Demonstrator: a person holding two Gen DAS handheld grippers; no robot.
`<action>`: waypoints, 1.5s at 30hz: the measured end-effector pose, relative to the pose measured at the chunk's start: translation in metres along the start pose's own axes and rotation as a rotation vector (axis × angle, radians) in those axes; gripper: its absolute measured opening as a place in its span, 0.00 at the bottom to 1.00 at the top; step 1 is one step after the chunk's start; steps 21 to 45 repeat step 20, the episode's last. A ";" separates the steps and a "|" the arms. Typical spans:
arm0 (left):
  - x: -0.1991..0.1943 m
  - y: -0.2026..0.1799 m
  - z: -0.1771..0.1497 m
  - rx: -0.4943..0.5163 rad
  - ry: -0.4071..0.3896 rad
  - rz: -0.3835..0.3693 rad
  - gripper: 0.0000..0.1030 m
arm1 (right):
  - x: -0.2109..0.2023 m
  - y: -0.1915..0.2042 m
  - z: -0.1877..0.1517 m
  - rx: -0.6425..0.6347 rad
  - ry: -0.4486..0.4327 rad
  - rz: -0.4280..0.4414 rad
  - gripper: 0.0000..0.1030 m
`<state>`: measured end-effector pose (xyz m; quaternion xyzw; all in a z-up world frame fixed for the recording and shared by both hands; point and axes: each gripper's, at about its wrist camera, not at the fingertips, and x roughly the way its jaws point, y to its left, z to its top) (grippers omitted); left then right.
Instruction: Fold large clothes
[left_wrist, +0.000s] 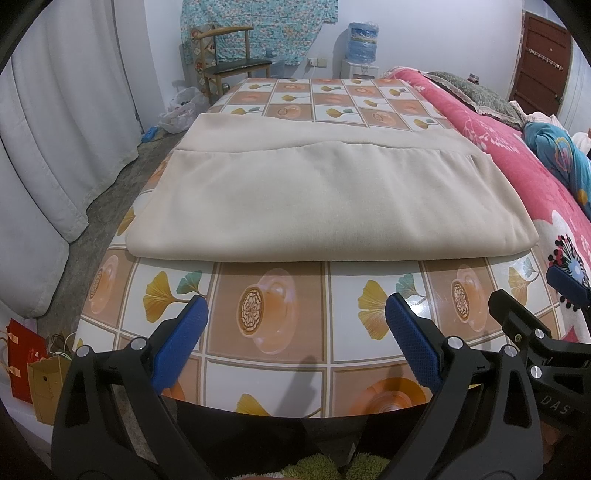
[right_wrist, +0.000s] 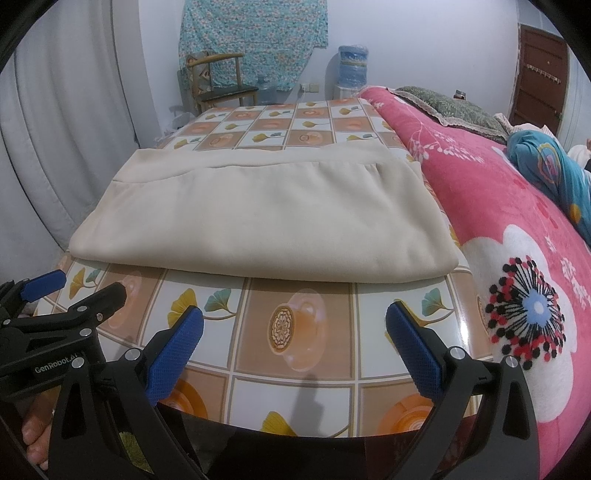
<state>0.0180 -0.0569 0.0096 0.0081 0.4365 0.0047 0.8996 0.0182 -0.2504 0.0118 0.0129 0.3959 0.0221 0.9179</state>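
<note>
The cream garment (left_wrist: 325, 195) lies flat on the table (left_wrist: 288, 314), already doubled into a broad rectangle with its thick folded edge facing the person and a seamed band running across it toward the far side. In the left wrist view it fills the middle from about ten o'clock round to two. Both tools hover over the near strip of patterned tablecloth, just short of that folded edge and touching nothing. The left gripper (left_wrist: 295, 325) stands wide, its blue pads spread well apart and empty; the right gripper (right_wrist: 295, 328) is equally wide and empty, sitting at the left one's three o'clock.

To my eye the next fold wants a side brought across. I would send each gripper to one corner of the same short end, near and far, and pinch all the layers together, not the top sheet alone, since the stack looks thick and soft. Lift only enough to clear the cloth, carry both corners across level, and lay the edges square. The pink blanket (right_wrist: 517, 229) crowds the table's right side, so the right corner needs care.
</note>
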 end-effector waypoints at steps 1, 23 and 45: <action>0.000 -0.002 -0.001 -0.001 0.000 -0.001 0.90 | 0.000 0.000 0.000 0.000 0.000 0.001 0.94; -0.001 -0.003 -0.001 -0.007 0.004 -0.007 0.91 | 0.000 -0.001 -0.001 0.002 0.002 0.000 0.94; -0.001 -0.003 -0.001 -0.007 0.004 -0.007 0.91 | 0.000 -0.001 -0.001 0.002 0.002 0.000 0.94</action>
